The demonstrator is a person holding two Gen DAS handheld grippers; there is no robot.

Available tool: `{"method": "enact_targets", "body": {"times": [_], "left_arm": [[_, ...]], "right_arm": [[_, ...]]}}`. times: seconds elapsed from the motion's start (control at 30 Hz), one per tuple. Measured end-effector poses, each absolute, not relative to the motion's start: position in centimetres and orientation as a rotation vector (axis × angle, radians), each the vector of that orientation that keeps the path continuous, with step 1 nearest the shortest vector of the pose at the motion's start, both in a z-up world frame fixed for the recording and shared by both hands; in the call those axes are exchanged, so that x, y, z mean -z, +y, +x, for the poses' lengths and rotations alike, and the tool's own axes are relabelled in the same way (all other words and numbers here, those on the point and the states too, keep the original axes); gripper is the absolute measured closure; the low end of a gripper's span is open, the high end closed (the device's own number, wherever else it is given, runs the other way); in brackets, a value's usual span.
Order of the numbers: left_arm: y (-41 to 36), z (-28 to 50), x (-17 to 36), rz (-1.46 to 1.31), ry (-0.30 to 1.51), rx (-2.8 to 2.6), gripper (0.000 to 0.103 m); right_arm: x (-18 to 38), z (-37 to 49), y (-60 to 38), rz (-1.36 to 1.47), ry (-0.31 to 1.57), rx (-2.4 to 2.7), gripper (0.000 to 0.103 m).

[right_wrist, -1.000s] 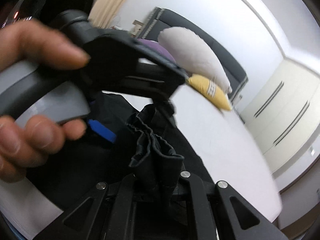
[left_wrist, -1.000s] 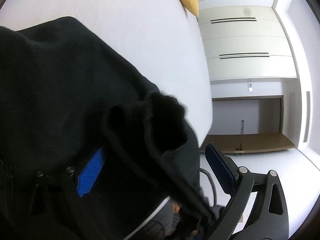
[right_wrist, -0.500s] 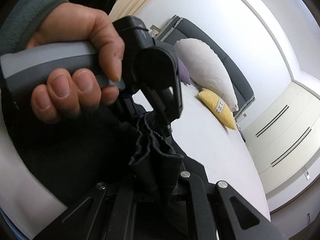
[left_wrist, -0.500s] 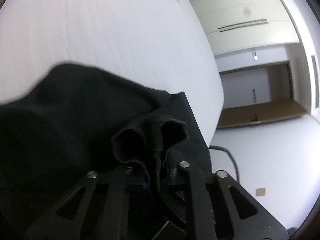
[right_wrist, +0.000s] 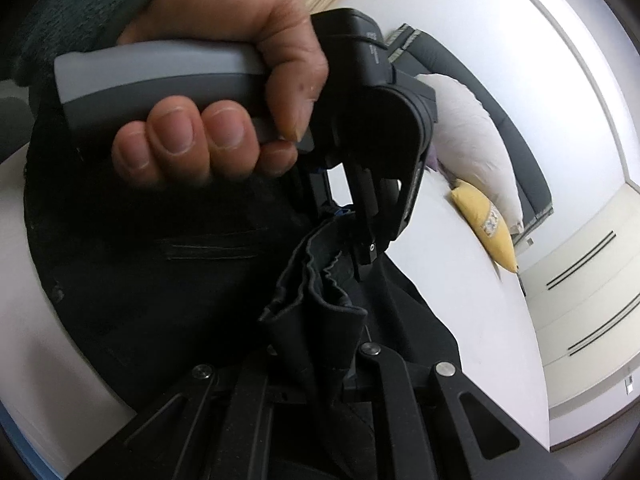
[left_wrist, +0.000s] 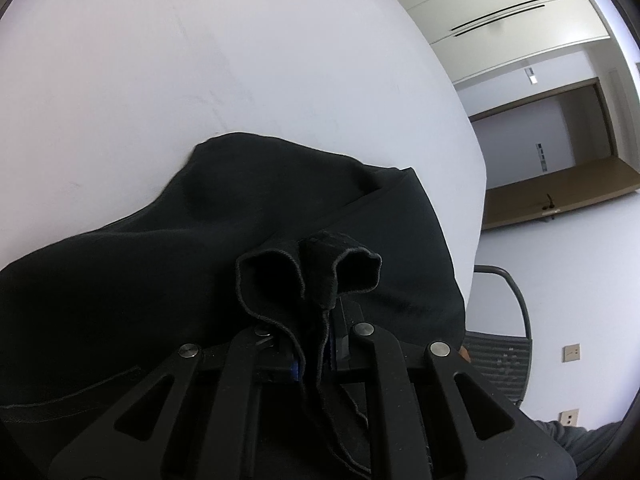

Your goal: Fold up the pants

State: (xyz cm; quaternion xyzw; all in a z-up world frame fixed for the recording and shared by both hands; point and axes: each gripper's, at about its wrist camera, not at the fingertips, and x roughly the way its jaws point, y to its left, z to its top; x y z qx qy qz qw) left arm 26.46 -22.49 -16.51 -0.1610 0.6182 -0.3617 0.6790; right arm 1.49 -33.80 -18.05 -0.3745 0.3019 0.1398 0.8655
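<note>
Both the left gripper and right gripper pinch bunched edges of the pants; beyond lies bare bed.

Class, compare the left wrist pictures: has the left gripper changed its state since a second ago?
Yes. The left gripper, open a second ago, is now shut on the black pants, a bunched edge pinched against the white bed.

Black tongs with silver screws; bare-skinned hand, dark knit sleeve.
</note>
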Motion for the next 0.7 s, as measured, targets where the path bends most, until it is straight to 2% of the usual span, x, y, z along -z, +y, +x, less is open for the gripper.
{"method": "enact_targets", "body": {"times": [0.57, 0.7], "left_arm": [[-22.3, 26.1, 18.7, -0.417, 1.39, 0.77, 0.092], [-20.1, 25.6, 17.4, -0.388, 1.362, 0.715, 0.078]], "right_arm": [[20.1, 2.2, -33.3, -0.833, 0.705, -0.361, 0.092], [19.5, 2.0, -34.1, -0.816, 0.71, -0.391, 0.088]]}}
